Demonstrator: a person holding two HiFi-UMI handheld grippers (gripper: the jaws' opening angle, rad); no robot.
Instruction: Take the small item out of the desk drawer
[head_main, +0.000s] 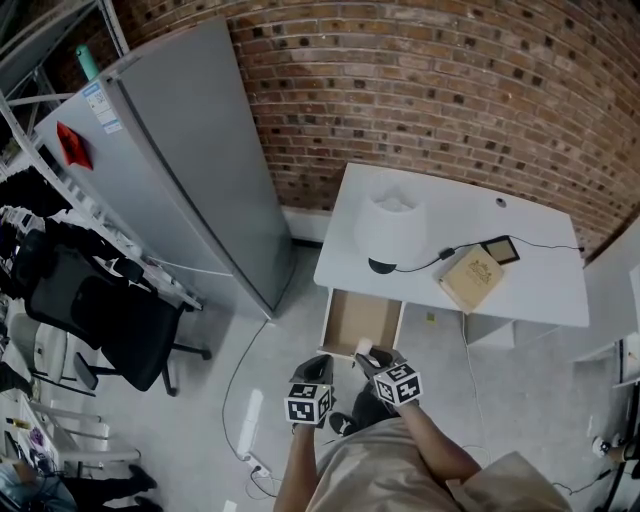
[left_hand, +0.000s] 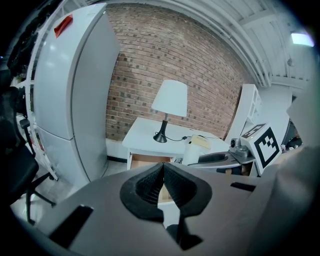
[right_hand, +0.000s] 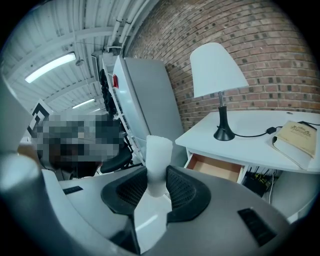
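The white desk (head_main: 540, 290) has its wooden drawer (head_main: 350, 318) pulled open, and the part I can see holds nothing. My right gripper (right_hand: 157, 175) is shut on a small white cup-like cylinder (right_hand: 158, 155), which stands upright between the pads. In the head view that gripper (head_main: 370, 360) hangs just in front of the drawer's front edge with the white item (head_main: 365, 348) at its tips. My left gripper (head_main: 320, 365) is beside it on the left. In its own view the left gripper (left_hand: 163, 169) has its jaws pressed together on nothing.
On the desk stand a white-shaded lamp (head_main: 392, 228), a tan book (head_main: 472, 278) and a dark tablet (head_main: 500, 250) on a cable. A tall grey fridge (head_main: 190, 150) stands left of the desk. A black office chair (head_main: 110, 320) is further left. A brick wall (head_main: 450, 90) lies behind.
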